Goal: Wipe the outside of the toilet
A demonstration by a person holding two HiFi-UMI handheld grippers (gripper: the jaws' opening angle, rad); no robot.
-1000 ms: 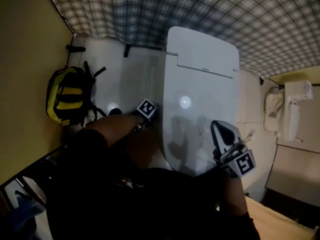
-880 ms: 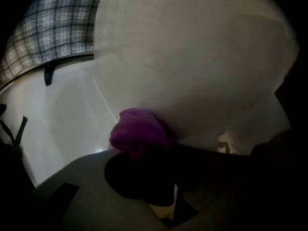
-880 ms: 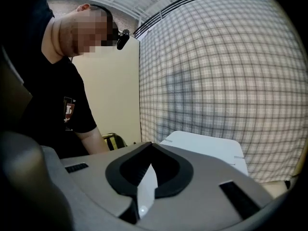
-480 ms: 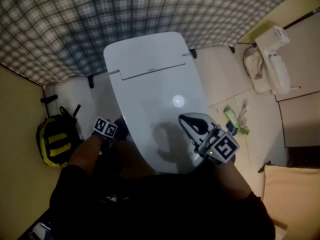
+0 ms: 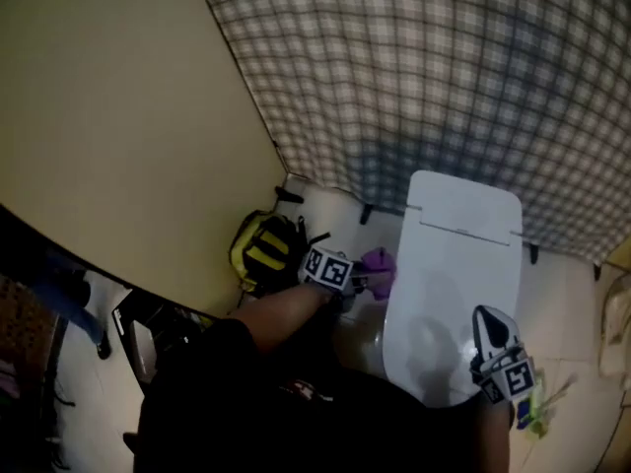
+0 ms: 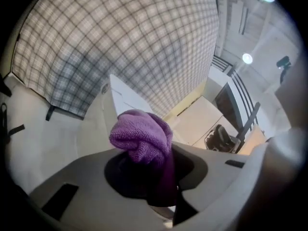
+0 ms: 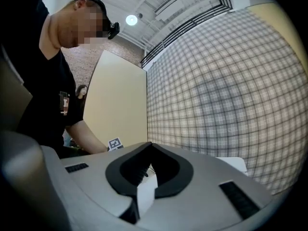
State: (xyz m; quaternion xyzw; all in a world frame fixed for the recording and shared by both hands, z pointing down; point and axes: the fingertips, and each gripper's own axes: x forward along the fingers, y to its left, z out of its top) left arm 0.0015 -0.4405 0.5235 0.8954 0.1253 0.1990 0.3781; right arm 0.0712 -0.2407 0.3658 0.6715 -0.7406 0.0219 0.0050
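The white toilet (image 5: 455,274) stands with its lid down against a plaid wall. My left gripper (image 5: 363,276) is at the toilet's left side, shut on a bunched purple cloth (image 5: 380,268). In the left gripper view the purple cloth (image 6: 142,136) bulges out between the jaws of the left gripper (image 6: 147,150), with the toilet's white side (image 6: 113,97) just beyond it. My right gripper (image 5: 491,319) hovers over the front right of the lid, shut and holding nothing. In the right gripper view the right gripper (image 7: 150,144) has its jaw tips touching.
A yellow and black backpack (image 5: 264,248) lies on the floor left of the toilet, close to my left arm. A beige partition (image 5: 118,116) stands at the left. Small green items (image 5: 537,409) lie on the floor at the lower right.
The head view has swung left and pulled back. My left gripper has moved up along the toilet's left side, and the purple cloth now shows. The right gripper stays over the lid's front.
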